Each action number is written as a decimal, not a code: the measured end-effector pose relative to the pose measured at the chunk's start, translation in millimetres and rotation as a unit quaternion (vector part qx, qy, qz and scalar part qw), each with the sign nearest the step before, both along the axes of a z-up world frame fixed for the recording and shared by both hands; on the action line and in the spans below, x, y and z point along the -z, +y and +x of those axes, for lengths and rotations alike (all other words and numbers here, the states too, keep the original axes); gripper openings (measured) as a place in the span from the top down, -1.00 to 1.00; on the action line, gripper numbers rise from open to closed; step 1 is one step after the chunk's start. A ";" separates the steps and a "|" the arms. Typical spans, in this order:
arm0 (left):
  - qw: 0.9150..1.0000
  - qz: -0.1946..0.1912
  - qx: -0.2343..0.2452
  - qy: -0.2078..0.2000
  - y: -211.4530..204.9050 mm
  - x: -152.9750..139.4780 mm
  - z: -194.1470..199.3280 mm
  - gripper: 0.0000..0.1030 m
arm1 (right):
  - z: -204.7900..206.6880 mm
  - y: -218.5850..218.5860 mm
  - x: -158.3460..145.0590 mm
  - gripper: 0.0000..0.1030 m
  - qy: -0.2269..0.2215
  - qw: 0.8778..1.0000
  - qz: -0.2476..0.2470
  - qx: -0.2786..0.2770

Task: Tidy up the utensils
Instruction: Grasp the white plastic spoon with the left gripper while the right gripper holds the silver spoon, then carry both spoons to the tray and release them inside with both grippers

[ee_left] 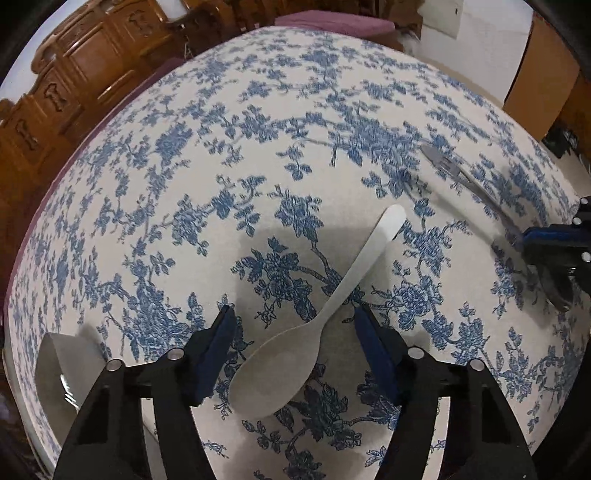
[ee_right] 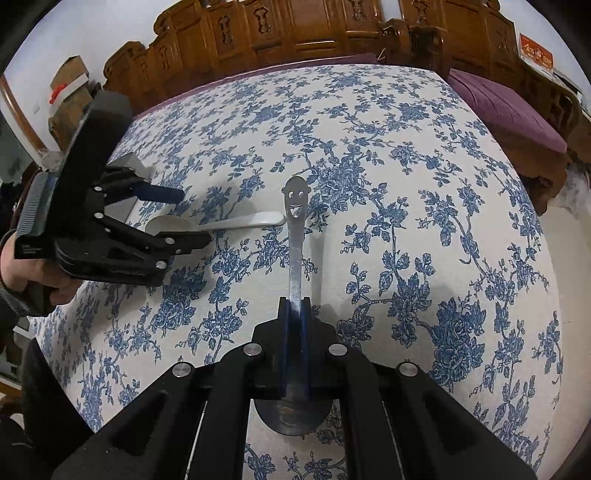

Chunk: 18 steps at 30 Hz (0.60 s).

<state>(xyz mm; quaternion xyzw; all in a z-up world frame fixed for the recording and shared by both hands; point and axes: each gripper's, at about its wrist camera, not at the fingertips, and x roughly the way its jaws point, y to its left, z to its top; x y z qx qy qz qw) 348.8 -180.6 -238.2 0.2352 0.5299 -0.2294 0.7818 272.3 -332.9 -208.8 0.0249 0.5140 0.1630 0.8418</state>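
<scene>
A white plastic spoon (ee_left: 317, 321) lies flat on the floral tablecloth, bowl towards me, handle pointing away to the right. My left gripper (ee_left: 293, 317) is open, its jaws on either side of the spoon's neck, just above it. It also shows in the right wrist view (ee_right: 192, 218) over the white spoon (ee_right: 240, 221). My right gripper (ee_right: 294, 310) is shut on a metal spoon (ee_right: 294, 236) with a smiling face cut into its handle end, held above the cloth. In the left wrist view the right gripper (ee_left: 532, 243) holds that metal spoon (ee_left: 476, 184) at the right edge.
A metal container (ee_left: 62, 365) stands at the table's left edge, also visible behind the left gripper (ee_right: 127, 162). Carved wooden furniture (ee_right: 295, 33) and a purple cushion (ee_right: 509, 107) surround the table (ee_right: 406, 122).
</scene>
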 end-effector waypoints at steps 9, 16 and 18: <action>0.999 -0.035 0.009 0.037 -7.8 -1.3 -1.9 0.71 | -4.9 3.3 1.4 0.87 0.004 1.000 0.000 -0.005; 0.999 -0.034 -0.003 0.038 -2.3 -3.9 -10.1 0.88 | -9.5 13.5 -2.9 0.87 0.003 1.000 -0.005 -0.011; 0.999 -0.040 -0.010 0.035 3.8 -7.7 -13.5 0.88 | -11.6 16.8 -6.0 0.87 0.001 1.000 -0.004 -0.012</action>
